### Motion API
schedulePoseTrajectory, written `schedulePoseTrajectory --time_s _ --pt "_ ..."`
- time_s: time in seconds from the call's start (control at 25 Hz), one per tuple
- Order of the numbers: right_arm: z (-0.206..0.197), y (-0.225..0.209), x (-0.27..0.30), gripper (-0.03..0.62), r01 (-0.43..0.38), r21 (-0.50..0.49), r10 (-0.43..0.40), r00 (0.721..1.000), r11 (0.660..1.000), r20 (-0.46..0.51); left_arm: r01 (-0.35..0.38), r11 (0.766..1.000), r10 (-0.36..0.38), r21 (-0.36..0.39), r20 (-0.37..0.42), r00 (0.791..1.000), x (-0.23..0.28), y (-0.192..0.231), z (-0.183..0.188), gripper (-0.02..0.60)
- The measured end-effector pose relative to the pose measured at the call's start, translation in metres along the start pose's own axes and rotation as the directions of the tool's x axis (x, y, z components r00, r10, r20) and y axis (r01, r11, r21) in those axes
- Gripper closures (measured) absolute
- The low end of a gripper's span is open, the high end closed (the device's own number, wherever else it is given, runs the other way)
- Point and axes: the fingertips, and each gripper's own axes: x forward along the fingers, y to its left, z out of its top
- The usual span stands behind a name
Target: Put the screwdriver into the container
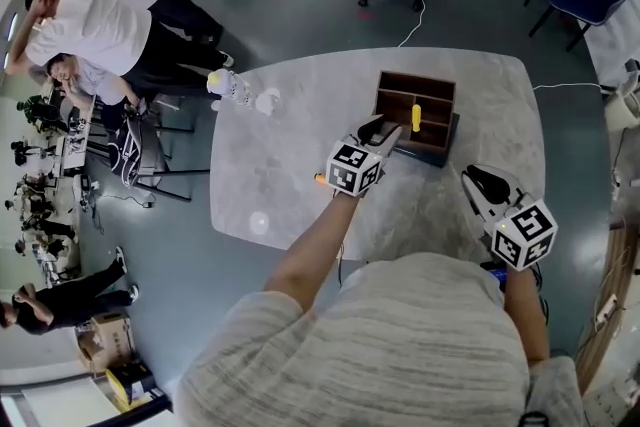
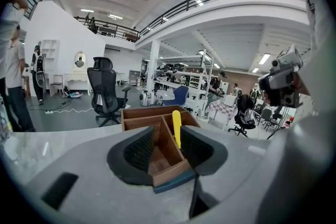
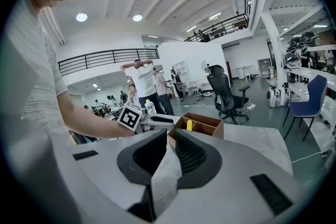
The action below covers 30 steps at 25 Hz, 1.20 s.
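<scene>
We are finding the screwdriver (image 1: pixel 416 117) standing inside the box (image 1: pixel 392 85). Left claw (image 1: pixel 384 131) is gaping empty at its corner; right claw (image 1: pixel 478 183) is open too. Risk: a careless pull-back knocks the box.

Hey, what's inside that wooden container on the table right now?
The yellow screwdriver stands upright inside the container, beside a divider. Its lower end is hidden behind the wooden walls.

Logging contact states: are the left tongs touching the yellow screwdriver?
Apart. The head view shows a gap between the open left tongs and the yellow screwdriver inside the wooden container.
</scene>
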Motion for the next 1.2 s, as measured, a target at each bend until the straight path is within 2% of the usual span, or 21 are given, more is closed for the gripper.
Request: schedulePoseTrajectory --time_s 0.56,0.76,1.2 --pt "-0.002 0.017 0.020 0.579 -0.044 -0.005 0.043 0.999 0.999 -0.010 -0.035 0.999 0.036 0.026 -0.038 0.999 -0.043 0.022 -0.028 0.431" --pt "-0.003 0.027 0.027 0.579 -0.054 -0.007 0.054 0.998 0.999 -0.019 -0.028 0.997 0.033 0.065 -0.076 0.997 -0.061 0.031 -0.043 0.431" --pt "-0.011 0.040 0.041 0.580 -0.057 0.002 0.057 0.998 0.998 -0.041 -0.020 0.996 0.031 0.086 -0.132 0.991 -0.090 0.049 -0.076 0.431"
